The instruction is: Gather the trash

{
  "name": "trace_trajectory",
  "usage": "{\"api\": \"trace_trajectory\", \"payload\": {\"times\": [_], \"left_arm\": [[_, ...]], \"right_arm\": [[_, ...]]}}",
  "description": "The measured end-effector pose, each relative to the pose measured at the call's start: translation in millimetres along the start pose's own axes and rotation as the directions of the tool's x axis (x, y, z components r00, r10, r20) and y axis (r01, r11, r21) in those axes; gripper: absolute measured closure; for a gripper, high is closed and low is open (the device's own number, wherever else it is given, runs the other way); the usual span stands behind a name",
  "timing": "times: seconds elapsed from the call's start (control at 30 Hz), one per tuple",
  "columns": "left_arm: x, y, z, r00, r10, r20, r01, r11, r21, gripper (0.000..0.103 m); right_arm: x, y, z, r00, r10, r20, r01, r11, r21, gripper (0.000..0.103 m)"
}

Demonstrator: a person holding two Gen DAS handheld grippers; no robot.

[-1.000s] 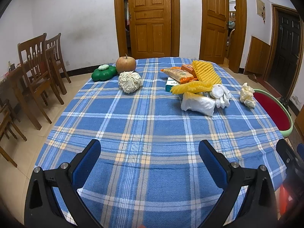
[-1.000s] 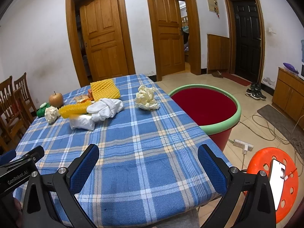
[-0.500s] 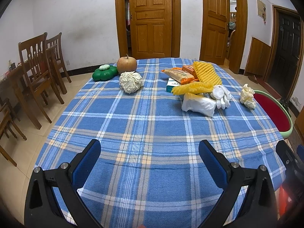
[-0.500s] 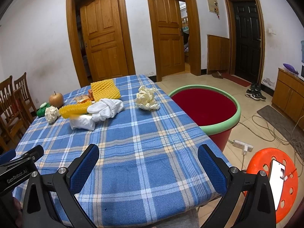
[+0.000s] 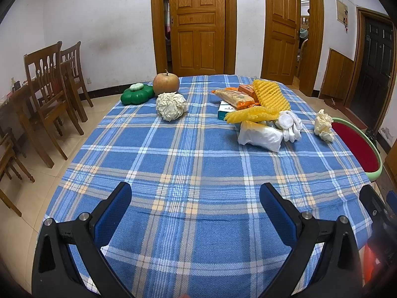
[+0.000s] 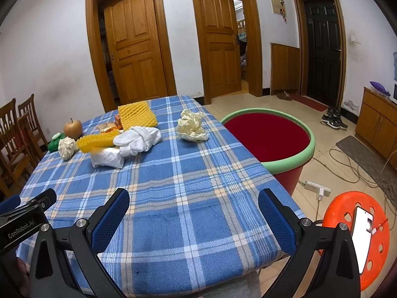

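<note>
Trash lies on the far half of the blue plaid table [image 5: 193, 164]: a crumpled white paper ball [image 5: 171, 106], a crumpled cream paper [image 6: 192, 125] near the right edge, yellow foam nets [image 5: 270, 96], a white plastic bag [image 5: 260, 136], white gloves [image 6: 139, 140] and snack packets [image 5: 234, 96]. A red bin with a green rim [image 6: 269, 136] stands beside the table's right edge. My left gripper [image 5: 196, 209] is open over the near cloth, empty. My right gripper [image 6: 193, 211] is open too, near the front right corner, holding nothing.
An apple [image 5: 166, 83] and a green pumpkin-shaped box [image 5: 137, 94] sit at the table's far left. Wooden chairs [image 5: 47, 87] stand left of the table. An orange stool [image 6: 357, 243] with a phone, a power strip [image 6: 317, 187] and cables lie on the floor at right.
Both grippers stay open and almost still; the left wrist view has crept slightly, nothing on the table has moved.
</note>
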State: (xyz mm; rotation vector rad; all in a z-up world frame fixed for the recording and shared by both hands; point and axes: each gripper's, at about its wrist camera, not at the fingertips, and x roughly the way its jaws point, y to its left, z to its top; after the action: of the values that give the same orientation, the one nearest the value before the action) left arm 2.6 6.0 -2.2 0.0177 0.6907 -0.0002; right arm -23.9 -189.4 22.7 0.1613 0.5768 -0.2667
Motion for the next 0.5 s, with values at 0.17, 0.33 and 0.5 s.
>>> {"api": "trace_trajectory", "payload": {"times": [0.17, 0.33, 0.5], "left_arm": [[0.0, 0.3, 0.1, 1.0, -0.001, 0.0, 0.001, 1.0, 0.0, 0.002], [-0.1, 0.5, 0.2, 1.0, -0.001, -0.001, 0.001, 1.0, -0.001, 0.002], [0.0, 0.7, 0.2, 1.0, -0.001, 0.0, 0.001, 1.0, -0.002, 0.002]], "right_arm": [[0.3, 0.1, 0.5, 1.0, 0.0, -0.002, 0.0, 1.0, 0.0, 0.0], [0.3, 0.0, 0.4, 1.0, 0.001, -0.003, -0.001, 1.0, 0.0, 0.0], [1.4, 0.4, -0.5, 1.0, 0.001, -0.008, -0.001, 1.0, -0.001, 0.0]]}}
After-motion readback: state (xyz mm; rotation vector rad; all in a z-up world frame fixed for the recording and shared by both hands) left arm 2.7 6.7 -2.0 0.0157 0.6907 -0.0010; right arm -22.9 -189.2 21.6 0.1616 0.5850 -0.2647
